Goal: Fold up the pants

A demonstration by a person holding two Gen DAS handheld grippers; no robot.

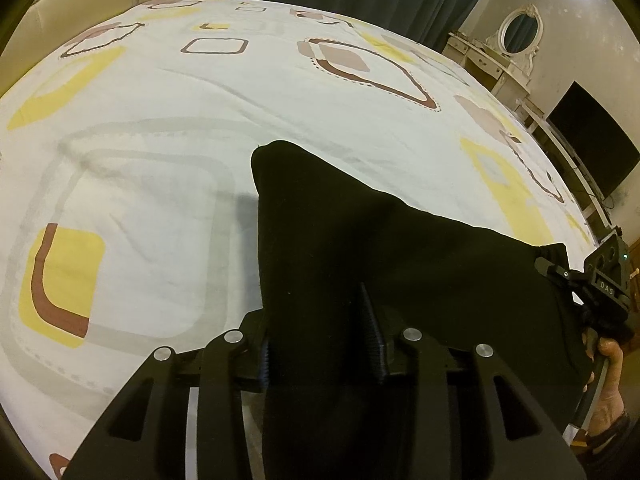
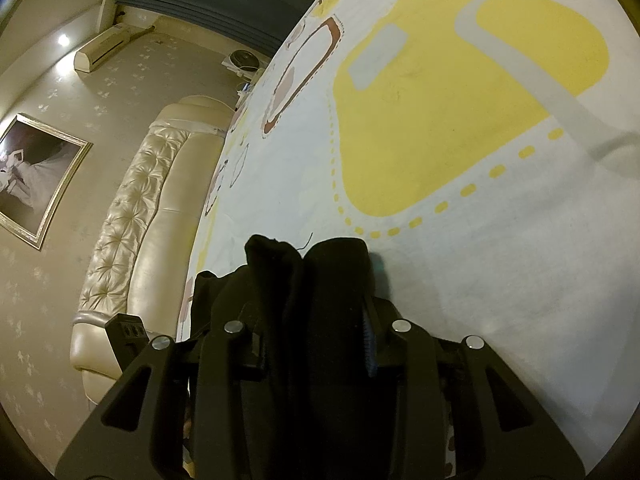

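1. The black pants [image 1: 360,248] are lying between the 2 fingers of the left gripper [image 1: 320,344], bunched over its frame and spreading ahead of the fingertips onto the patterned bedsheet [image 1: 160,128].
2. The left gripper's jaws are standing a little apart with the cloth filling the gap — whether the pads are pressing on it, I cannot tell, since the fabric is hiding them.
3. A ribbed finger [image 1: 370,320] is showing just right of the cloth fold, touching it.
4. The right gripper [image 2: 316,344] is holding another part of the pants [image 2: 320,280]: thick folds are packed between its 2 fingers and the jaws are clamping on them.
5. Beyond the right gripper's fingertips the cloth is ending in 2 rounded humps, resting on the bedsheet [image 2: 500,280] near a yellow patch.
6. In the left wrist view, the right gripper [image 1: 600,292] is sitting far right of the left fingers, at the cloth's edge — a hand [image 1: 608,380] is gripping its handle.
7. Left of the right gripper's fingers, a cream tufted headboard [image 2: 132,220] is running along the bed.
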